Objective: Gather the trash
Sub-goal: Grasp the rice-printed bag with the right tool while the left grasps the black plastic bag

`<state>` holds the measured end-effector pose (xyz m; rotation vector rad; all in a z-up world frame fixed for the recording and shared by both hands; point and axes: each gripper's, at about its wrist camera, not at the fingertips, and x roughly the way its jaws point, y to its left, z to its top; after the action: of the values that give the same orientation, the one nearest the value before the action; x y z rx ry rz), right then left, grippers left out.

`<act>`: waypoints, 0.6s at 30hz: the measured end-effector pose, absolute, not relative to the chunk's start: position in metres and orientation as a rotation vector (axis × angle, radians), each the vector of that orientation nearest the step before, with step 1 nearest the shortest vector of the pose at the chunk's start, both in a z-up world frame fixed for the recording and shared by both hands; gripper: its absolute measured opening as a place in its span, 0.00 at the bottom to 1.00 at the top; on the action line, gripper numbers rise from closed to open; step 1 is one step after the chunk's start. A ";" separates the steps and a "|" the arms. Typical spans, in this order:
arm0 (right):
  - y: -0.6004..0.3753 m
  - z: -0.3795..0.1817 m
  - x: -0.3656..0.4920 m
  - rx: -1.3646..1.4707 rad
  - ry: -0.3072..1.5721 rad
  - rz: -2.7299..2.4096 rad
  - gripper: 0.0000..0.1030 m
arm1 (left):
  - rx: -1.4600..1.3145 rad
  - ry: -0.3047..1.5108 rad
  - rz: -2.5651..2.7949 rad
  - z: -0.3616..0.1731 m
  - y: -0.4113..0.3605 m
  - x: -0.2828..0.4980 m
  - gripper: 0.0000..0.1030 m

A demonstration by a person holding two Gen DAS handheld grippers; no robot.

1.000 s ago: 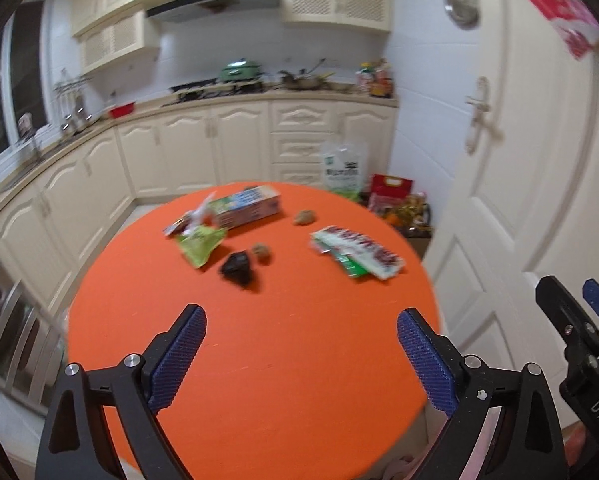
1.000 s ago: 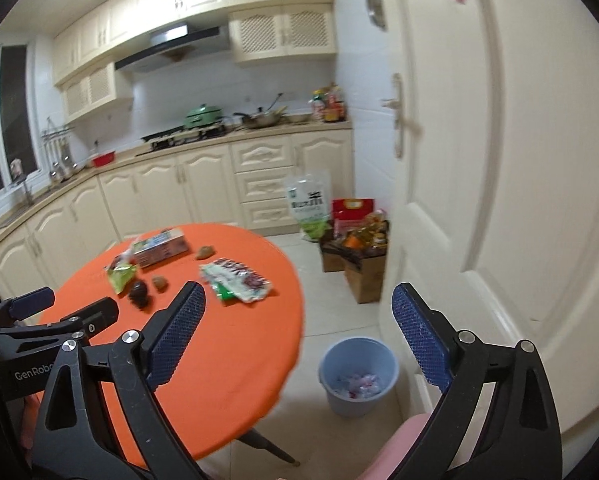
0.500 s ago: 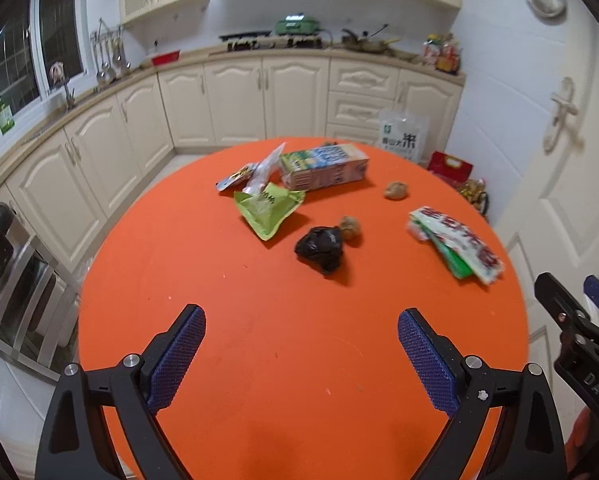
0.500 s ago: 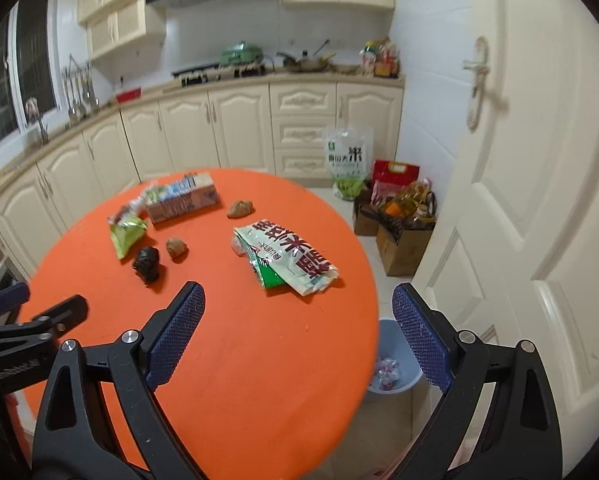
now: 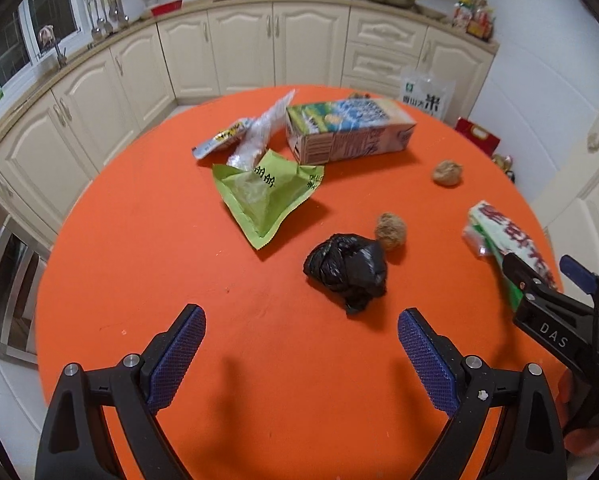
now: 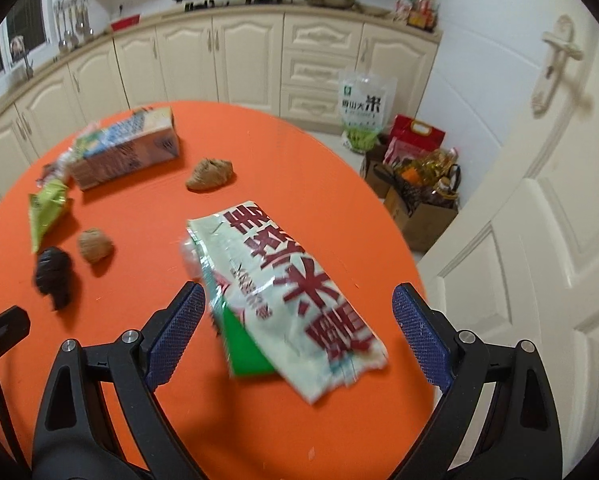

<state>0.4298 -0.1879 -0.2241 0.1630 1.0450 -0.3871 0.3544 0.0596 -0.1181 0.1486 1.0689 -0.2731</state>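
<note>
1. The trash lies spread on the round orange counter (image 5: 139, 264). A crumpled black plastic bag (image 5: 345, 270) sits near the middle, and a small brown ball (image 5: 390, 229) touches its far right side.
2. A second brown ball (image 5: 446, 173) lies further right, apart from the first one.
3. A flat green wrapper (image 5: 265, 196) lies to the left of the black bag, and behind it are a clear wrapper (image 5: 255, 140) and a drink carton (image 5: 347, 130) lying on its side.
4. A big white packet with red letters (image 6: 287, 292) lies near the right edge of the counter, with a green sheet (image 6: 245, 346) under it.
5. The right gripper (image 6: 297, 334) hovers just over this packet; its blue fingers (image 6: 173, 334) are spread wide on both sides of it and do not pinch it.
6. The left gripper (image 5: 301, 358) is over bare counter, in front of the black bag; its fingers (image 5: 177, 358) are also spread wide and hold nothing.
</note>
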 end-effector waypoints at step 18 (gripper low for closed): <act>-0.197 -0.239 0.422 0.222 1.002 -0.263 0.69 | 0.163 1.060 -0.287 -0.160 0.034 0.389 0.34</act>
<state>0.4217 -0.1973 -0.2386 0.2221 1.0023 -0.2626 0.3894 0.0338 -0.1598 0.1627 1.0603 -0.2873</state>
